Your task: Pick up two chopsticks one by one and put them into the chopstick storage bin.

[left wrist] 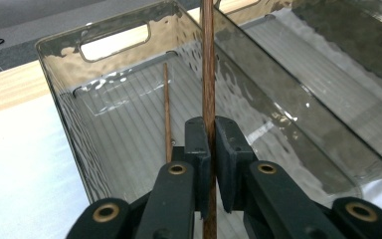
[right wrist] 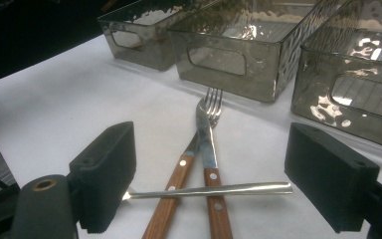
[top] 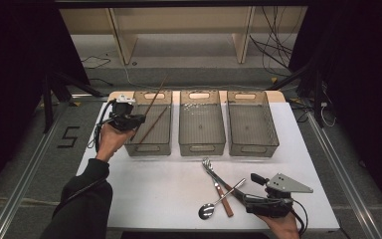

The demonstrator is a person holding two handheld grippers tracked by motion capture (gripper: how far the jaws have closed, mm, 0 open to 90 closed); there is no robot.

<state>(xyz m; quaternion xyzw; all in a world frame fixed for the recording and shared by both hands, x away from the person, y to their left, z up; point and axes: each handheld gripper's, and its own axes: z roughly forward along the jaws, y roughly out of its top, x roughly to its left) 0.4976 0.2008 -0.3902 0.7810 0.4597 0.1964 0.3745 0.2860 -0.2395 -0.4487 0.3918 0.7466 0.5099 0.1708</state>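
My left gripper (top: 134, 120) is shut on a dark wooden chopstick (top: 155, 96) over the near left corner of the left smoky plastic bin (top: 149, 147). In the left gripper view the pads clamp the chopstick (left wrist: 208, 74), which points up and away over the bin. A second chopstick (left wrist: 167, 109) lies slanted inside that bin (left wrist: 62, 69). My right gripper (right wrist: 209, 172) stands open low over the table, its jaws on either side of a steel spoon's handle (right wrist: 214, 190). The spoon lies across the wooden handles of a fork (right wrist: 211, 104) and a knife (right wrist: 171, 196).
Two more smoky bins, the middle one (top: 201, 145) and the right one (top: 252, 147), stand side by side on the white table (top: 154, 184). The cutlery pile (top: 218, 191) lies near the front edge, left of my right gripper (top: 252, 190). Cables lie on the floor behind.
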